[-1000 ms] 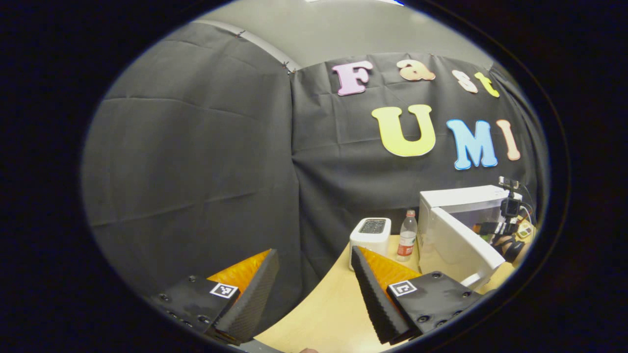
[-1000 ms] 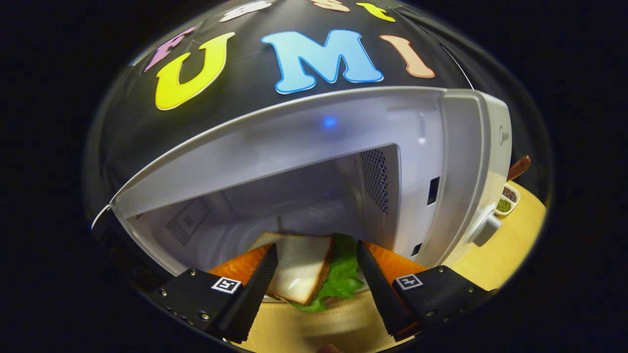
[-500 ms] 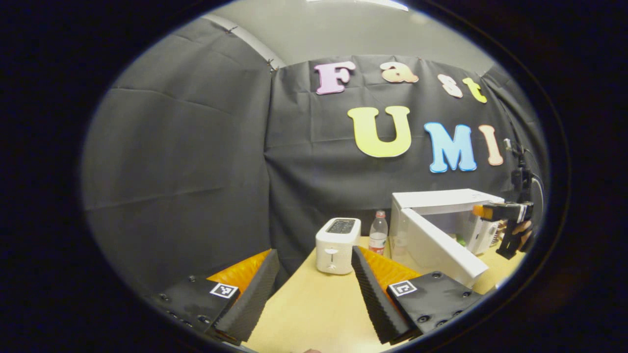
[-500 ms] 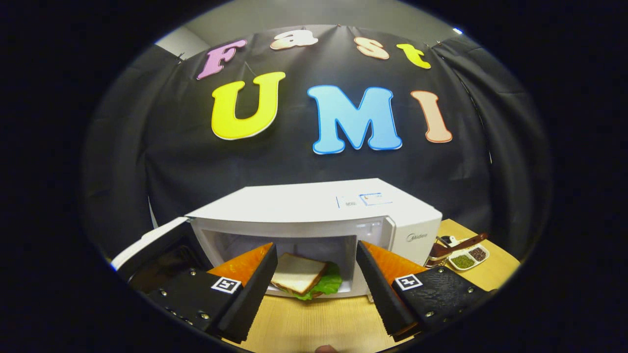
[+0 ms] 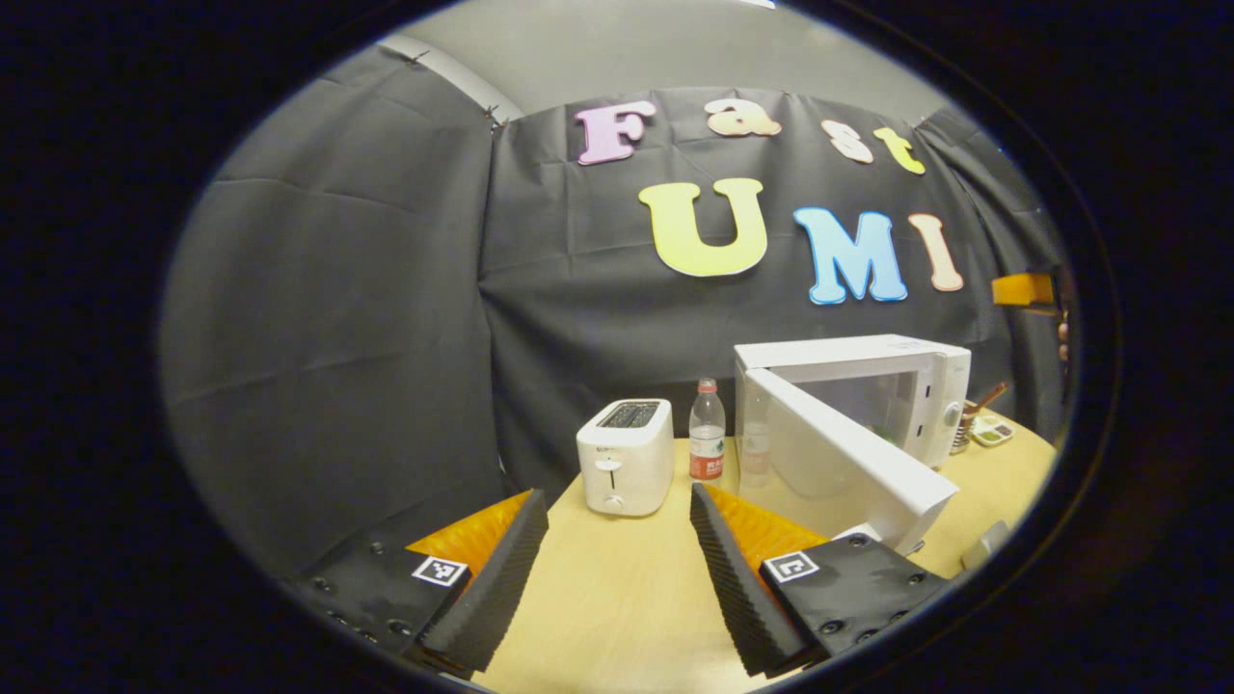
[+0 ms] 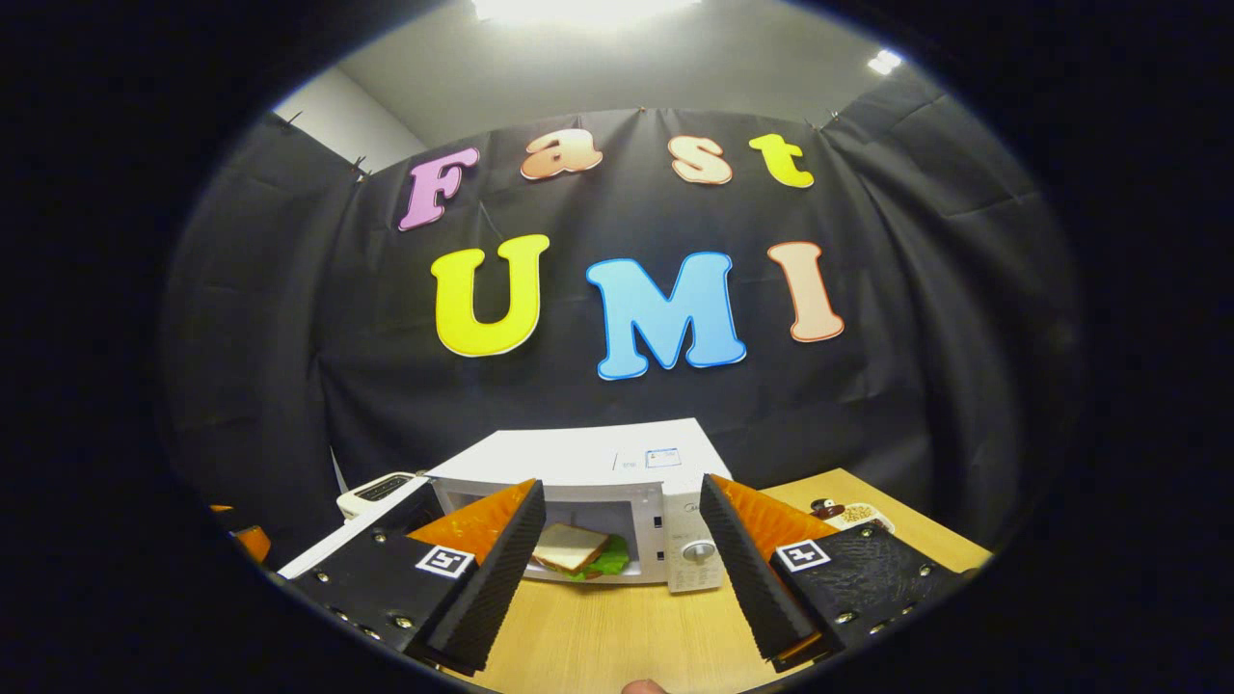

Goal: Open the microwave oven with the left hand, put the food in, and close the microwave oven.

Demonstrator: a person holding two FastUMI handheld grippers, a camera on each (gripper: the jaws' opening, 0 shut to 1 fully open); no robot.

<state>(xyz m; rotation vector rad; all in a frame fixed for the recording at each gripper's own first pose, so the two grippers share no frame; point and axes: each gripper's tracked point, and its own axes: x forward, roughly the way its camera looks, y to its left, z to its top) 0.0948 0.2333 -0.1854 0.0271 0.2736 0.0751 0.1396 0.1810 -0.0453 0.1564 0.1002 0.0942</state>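
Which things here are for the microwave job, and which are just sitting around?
For the job: microwave, its open door, sandwich inside, left gripper, right gripper.

Just sitting around: toaster, water bottle, small dish of seasonings.

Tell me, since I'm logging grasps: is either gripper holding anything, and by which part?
Nothing is held. Left gripper and right gripper are open; the sandwich lies inside the microwave.
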